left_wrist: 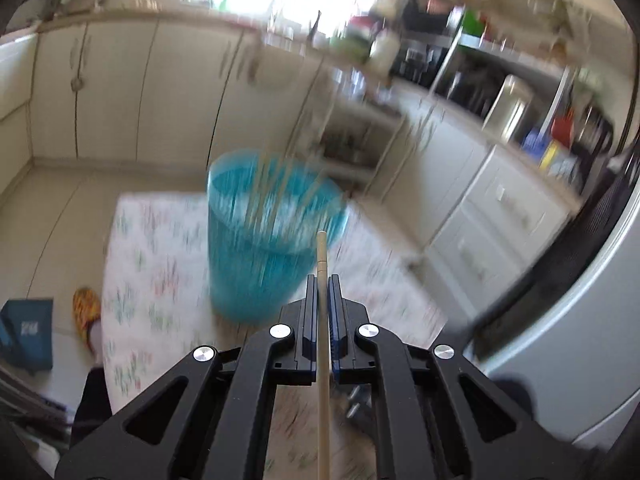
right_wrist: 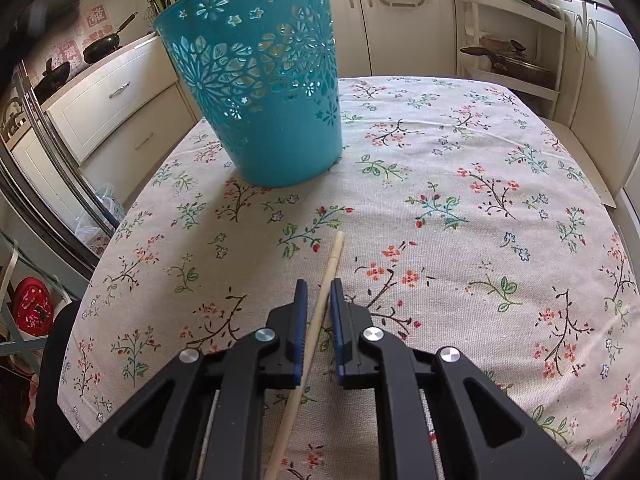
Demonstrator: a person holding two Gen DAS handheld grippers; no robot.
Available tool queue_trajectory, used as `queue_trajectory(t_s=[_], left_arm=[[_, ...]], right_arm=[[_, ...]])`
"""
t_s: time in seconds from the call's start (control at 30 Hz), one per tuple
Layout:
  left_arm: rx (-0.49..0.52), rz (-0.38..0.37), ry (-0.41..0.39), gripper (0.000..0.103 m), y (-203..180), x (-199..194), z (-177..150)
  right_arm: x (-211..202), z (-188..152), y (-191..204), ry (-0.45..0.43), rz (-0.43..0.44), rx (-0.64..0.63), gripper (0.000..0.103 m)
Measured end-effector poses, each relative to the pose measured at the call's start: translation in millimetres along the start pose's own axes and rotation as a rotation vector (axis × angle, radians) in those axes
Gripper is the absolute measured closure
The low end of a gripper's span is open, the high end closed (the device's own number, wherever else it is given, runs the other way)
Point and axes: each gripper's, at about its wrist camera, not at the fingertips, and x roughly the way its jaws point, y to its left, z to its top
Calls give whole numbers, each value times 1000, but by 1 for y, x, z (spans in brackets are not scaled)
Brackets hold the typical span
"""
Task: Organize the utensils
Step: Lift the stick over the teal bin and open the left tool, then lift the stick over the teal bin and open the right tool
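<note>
Home kitchen, cream cabinets (right_wrist: 120, 96), pans on counter (right_wrist: 100, 46), floral tablecloth (right_wrist: 460, 200)

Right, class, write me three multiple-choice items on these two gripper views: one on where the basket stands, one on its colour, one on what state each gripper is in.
1. Where does the basket stand?
A. On the floral tablecloth
B. On the floor
C. On a counter

2. What colour is the basket?
A. Red
B. Teal blue
C. White

3. What state are the left gripper and right gripper in?
A. Both open and empty
B. Only the left holds something
C. Each shut on a chopstick

Answers:
1 A, its base rests on the cloth in the right wrist view.
2 B, its cut-out walls are teal.
3 C, the left chopstick and the right chopstick each run between closed jaws.
</note>
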Motion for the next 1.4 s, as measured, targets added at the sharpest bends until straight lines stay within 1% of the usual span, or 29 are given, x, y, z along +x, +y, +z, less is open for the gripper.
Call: queue_trajectory(t_s=[0.1,0.13,0.17,0.2,0.23,0.3,0.33,0.4,0.53,0.6,0.67,0.77,0.87,0.97,1.03,1.1,1.13,1.2,1.23,1.27,1.33,1.4], left_arm=[[-7,-21,-112,98,-12,-16,35],[-3,-18,-159,98,-17,-20,49],[1,-8,-189,98,-19,-22,58],[10,14,-231,98,-24,-24,69],[15,25,-257,98,-27,-25,77],[12,73,-327,98,-30,-17,98],[8,84,-340,98,-29,-14,102],[-1,142,-395,98,-26,1,114],[8,234,-445,98,-18,38,122],[14,272,-448,98,-12,57,122],[14,295,-427,98,-5,77,120],[11,307,-394,98,2,93,114],[32,309,-369,98,4,99,104],[83,313,-302,98,1,108,95],[124,312,-229,98,-3,115,87],[142,319,-186,95,-3,117,81],[142,328,-173,90,-2,114,76],[126,343,-177,78,2,100,66],[111,359,-191,66,5,89,60],[101,373,-205,55,7,80,55],[71,409,-242,51,13,55,39],[40,435,-256,47,21,36,22]], right_arm=[[0,0,0,0,3,3,91],[-1,0,0,0,4,3,91],[-1,0,-1,0,5,4,91],[0,1,-2,0,6,5,91],[0,1,-2,0,8,7,91],[0,2,-3,1,11,10,91],[0,1,-4,1,13,12,91],[0,2,-5,0,17,15,90],[1,2,-8,1,38,34,90],[1,2,-10,2,50,45,90],[2,3,-12,3,58,53,90],[2,3,-13,3,69,63,90],[2,3,-14,4,79,74,90],[1,3,-15,4,83,79,90],[1,2,-15,3,83,78,90],[1,2,-14,-4,85,79,90],[0,2,-14,-5,83,77,90],[0,2,-14,-5,84,75,88],[-1,2,-13,-6,89,73,86],[-1,2,-13,-6,91,67,85],[-1,2,-11,-7,91,57,81],[-2,2,-9,-7,84,46,80]])
